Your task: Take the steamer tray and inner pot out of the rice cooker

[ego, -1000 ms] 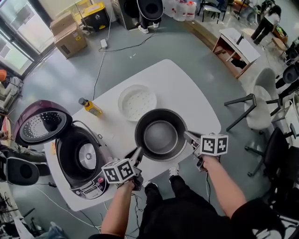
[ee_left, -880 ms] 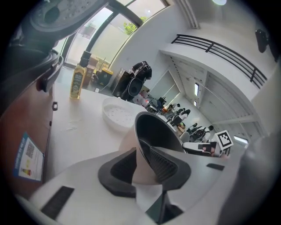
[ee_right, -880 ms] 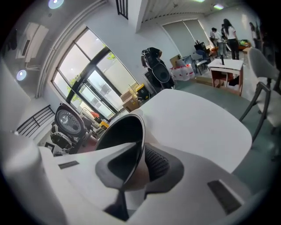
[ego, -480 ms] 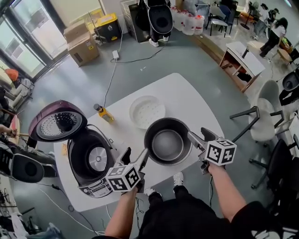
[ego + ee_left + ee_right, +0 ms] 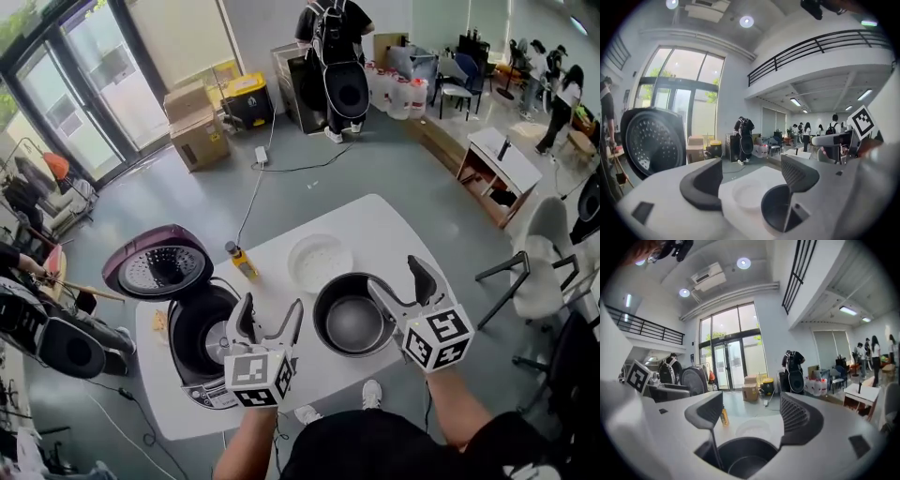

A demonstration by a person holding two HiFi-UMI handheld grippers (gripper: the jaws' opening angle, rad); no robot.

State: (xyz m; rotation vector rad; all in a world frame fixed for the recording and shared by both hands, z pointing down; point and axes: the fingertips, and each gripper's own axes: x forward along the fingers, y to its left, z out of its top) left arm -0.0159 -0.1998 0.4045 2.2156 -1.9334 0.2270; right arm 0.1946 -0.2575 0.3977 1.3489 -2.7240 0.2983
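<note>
At nine o'clock on your table (image 5: 384, 225) the rice cooker (image 5: 202, 337) stands open (lid raised). Your left gripper (image 5: 270, 317) hovers with jaws just spread, empty. The steamer tray (image 5: 320, 262) lies centre, the inner pot (image 5: 354, 314) at its five o'clock. Your right gripper (image 5: 401, 281) has likewise just released and grips nothing.

Dark inner pot (image 5: 353, 323) upright, white steamer tray (image 5: 320, 262) just beside, rice cooker (image 5: 192, 330) open

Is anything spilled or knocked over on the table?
No, nothing stands out. The inner pot sits upright on the white table. The steamer tray lies flat just beyond it. The rice cooker stands empty with its lid open. The little yellow bottle is upright too.
</note>
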